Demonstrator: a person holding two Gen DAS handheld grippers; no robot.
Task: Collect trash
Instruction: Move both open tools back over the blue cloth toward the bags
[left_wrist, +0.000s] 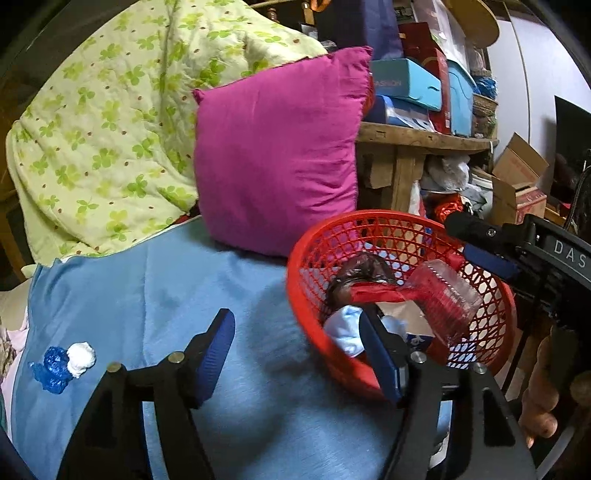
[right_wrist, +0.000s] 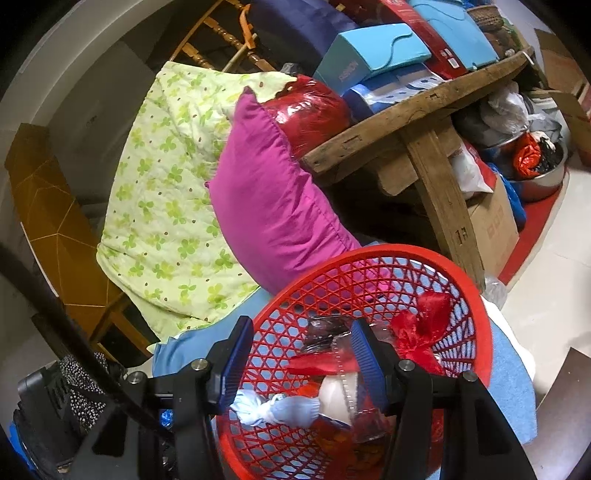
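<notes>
A red mesh basket (left_wrist: 292, 273) (right_wrist: 369, 253) stands on a blue sheet (left_wrist: 166, 288). It holds a clear plastic box (left_wrist: 443, 291), a dark wrapper (left_wrist: 364, 271), a red bow (right_wrist: 421, 325) and a light blue tissue (left_wrist: 343, 328) (right_wrist: 273, 406). My left gripper (left_wrist: 299, 354) is open and empty, its right finger over the basket's near rim. My right gripper (right_wrist: 301, 363) (left_wrist: 461, 236) is open astride the far rim, one finger outside and one inside. A blue crumpled wrapper (left_wrist: 51, 365) and a white wad (left_wrist: 81, 358) lie on the sheet to the left.
A magenta pillow (left_wrist: 277, 158) and a green-flowered quilt (left_wrist: 110, 129) lie behind the basket. A wooden bench (left_wrist: 424, 138) piled with boxes stands on the right, with bags and cardboard boxes (left_wrist: 517, 184) under and beside it. A hand (left_wrist: 543, 387) holds the right gripper.
</notes>
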